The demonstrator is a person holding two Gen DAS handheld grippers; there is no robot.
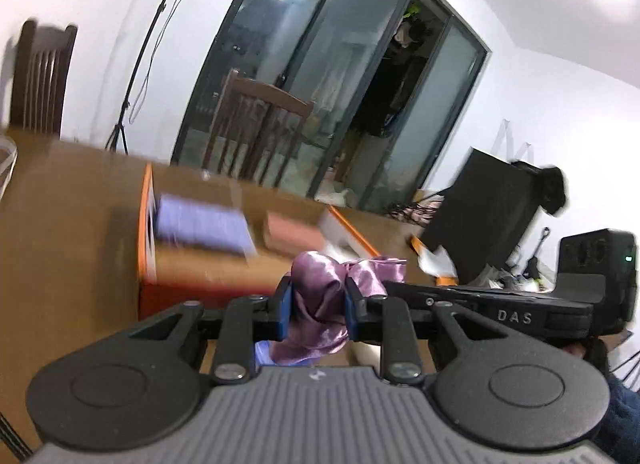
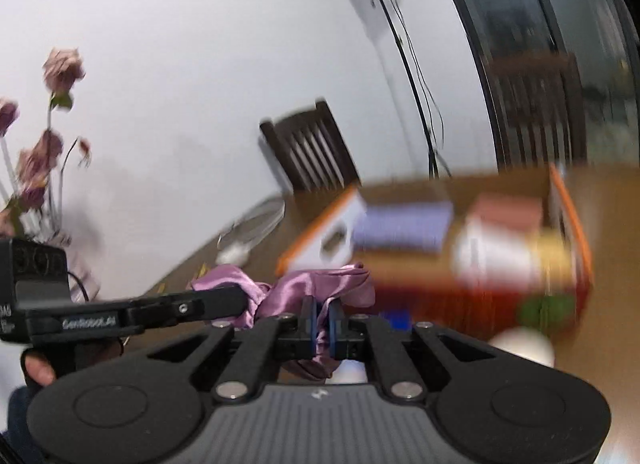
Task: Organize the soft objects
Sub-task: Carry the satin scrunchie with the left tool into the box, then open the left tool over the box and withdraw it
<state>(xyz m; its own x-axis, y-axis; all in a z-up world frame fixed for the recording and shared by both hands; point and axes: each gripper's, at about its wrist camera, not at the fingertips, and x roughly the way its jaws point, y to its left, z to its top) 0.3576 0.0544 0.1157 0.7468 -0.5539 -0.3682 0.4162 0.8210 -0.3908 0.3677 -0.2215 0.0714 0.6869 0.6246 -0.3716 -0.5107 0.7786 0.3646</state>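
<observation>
From the left wrist camera, the left tongs (image 1: 318, 306) are clamped on a bunched purple satin cloth (image 1: 320, 284), which fills the gap between the blue pads (image 1: 286, 306) and spills both above and below them. The cloth is held up off the brown surface (image 1: 68, 224). Beyond it sits an orange-edged box (image 1: 146, 232) with a folded lavender cloth (image 1: 202, 226) and a folded pink cloth (image 1: 294, 232) inside, both blurred. The right tongs (image 1: 394, 286) reach in from the right side, their tip meeting the far end of the satin cloth. Two dark wooden chairs (image 1: 256, 132) and a glass sliding door (image 1: 332, 76) stand behind.

From the right wrist camera, the right tongs (image 2: 322, 326) are pinched close together on a fold of the same purple satin cloth (image 2: 316, 288), which stretches left to the left tongs (image 2: 240, 300), whose black arm crosses the lower left. The box (image 2: 576, 224) lies ahead, heavily blurred, with the lavender cloth (image 2: 404, 226) and pink cloth (image 2: 508, 210) in it. Dried pink flowers (image 2: 44, 144) stand at the far left.
</observation>
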